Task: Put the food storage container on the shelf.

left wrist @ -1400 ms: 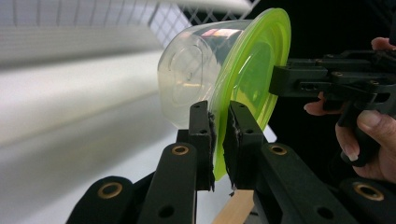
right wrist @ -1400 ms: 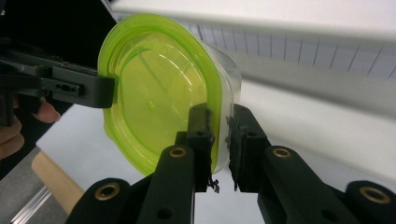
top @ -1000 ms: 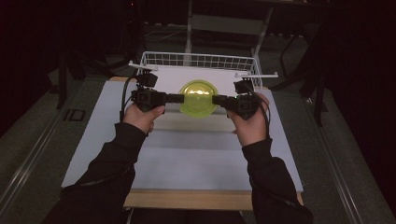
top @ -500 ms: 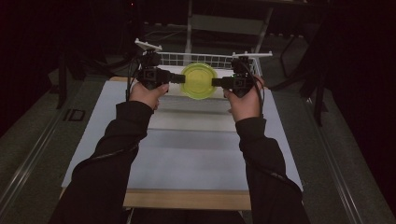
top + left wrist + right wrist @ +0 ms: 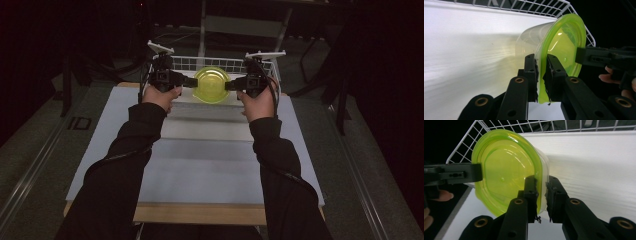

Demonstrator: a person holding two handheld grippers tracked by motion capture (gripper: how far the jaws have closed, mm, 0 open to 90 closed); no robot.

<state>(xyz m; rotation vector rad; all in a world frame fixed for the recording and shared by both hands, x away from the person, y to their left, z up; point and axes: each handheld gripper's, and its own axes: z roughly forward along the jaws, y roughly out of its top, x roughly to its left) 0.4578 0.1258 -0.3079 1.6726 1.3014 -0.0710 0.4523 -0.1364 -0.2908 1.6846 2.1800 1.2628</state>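
A clear plastic container with a yellow-green lid (image 5: 212, 85) hangs between my two grippers at the table's far edge, in front of the white wire basket (image 5: 186, 62). My left gripper (image 5: 193, 81) is shut on the lid's left rim, and my right gripper (image 5: 230, 85) on its right rim. In the left gripper view the pads of my left gripper (image 5: 541, 75) pinch the green rim of the container (image 5: 564, 40). In the right gripper view my right gripper (image 5: 541, 196) clamps the rim and wall of the container (image 5: 504, 172), which is tipped on its side.
A white sheet covers the wooden table (image 5: 210, 165), with a bare wooden strip along the near edge. The basket's wire wall (image 5: 524, 127) rises right behind the container. Dark floor and stands surround the table.
Both hands have carried the container away from me, from over the table's far part to its far edge at the basket. Both grips stay as they were.
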